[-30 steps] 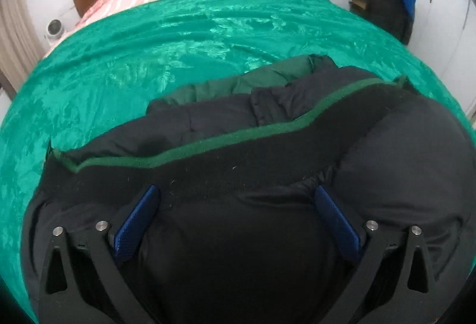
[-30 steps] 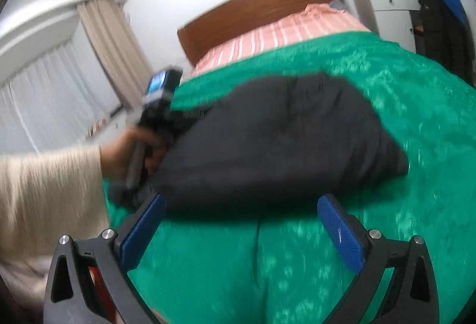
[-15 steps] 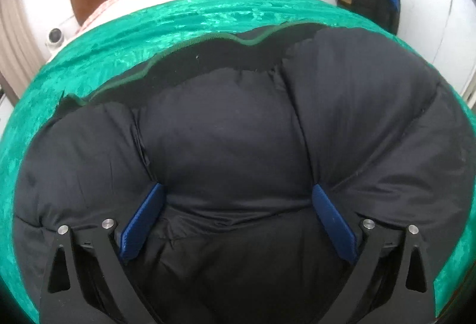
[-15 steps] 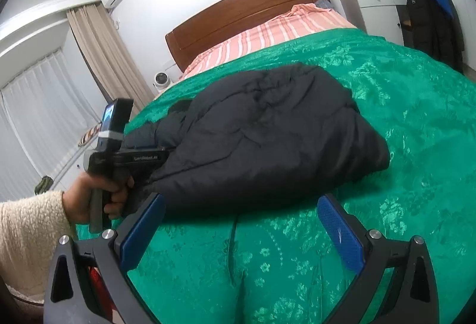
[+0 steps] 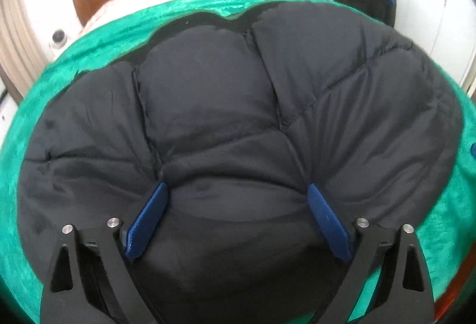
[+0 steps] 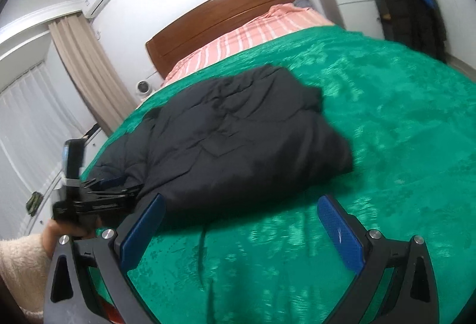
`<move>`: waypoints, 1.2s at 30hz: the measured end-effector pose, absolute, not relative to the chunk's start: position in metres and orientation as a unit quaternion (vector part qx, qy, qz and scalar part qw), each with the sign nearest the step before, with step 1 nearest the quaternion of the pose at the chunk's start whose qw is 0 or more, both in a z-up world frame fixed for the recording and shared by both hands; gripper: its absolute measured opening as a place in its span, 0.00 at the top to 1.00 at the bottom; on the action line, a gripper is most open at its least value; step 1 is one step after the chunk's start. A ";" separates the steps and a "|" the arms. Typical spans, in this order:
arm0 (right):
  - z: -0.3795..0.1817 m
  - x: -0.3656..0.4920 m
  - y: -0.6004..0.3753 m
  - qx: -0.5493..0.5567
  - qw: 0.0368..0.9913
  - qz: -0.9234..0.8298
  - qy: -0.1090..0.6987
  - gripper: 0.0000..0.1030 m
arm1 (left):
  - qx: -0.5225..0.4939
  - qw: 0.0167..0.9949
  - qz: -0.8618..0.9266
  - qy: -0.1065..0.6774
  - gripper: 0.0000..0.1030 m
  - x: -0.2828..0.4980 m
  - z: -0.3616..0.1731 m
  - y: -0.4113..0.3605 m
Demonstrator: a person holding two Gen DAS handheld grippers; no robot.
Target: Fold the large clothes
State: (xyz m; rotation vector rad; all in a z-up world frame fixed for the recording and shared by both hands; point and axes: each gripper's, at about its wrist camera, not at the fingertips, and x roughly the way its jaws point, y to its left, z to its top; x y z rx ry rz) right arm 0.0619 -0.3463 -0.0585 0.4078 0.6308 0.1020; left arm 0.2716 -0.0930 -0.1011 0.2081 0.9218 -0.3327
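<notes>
Bedroom: a bed with green bedspread (image 6: 386, 103), striped pink sheet (image 6: 253, 32) and wooden headboard (image 6: 223, 11) at the far end. A folded black padded jacket (image 6: 232, 139) lies on the bedspread's left half. Left hand-held gripper (image 5: 238, 190), fingers spread, presses into the jacket's near edge. Right hand-held gripper (image 6: 241, 202), fingers spread, hovers near, holding nothing.

No readable text — none anywhere.
</notes>
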 end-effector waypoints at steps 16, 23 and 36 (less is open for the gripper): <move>-0.119 0.170 -0.500 0.123 0.844 -0.268 0.449 0.00 | 0.125 0.886 -0.164 0.416 0.10 0.237 -0.115 -0.097; -0.119 0.169 -0.485 0.095 0.838 -0.294 0.451 0.00 | 0.128 0.884 -0.166 0.417 0.10 0.247 -0.115 -0.103; -0.118 0.178 -0.488 0.097 0.837 -0.293 0.452 0.00 | 0.122 0.887 -0.166 0.413 0.09 0.245 -0.117 -0.098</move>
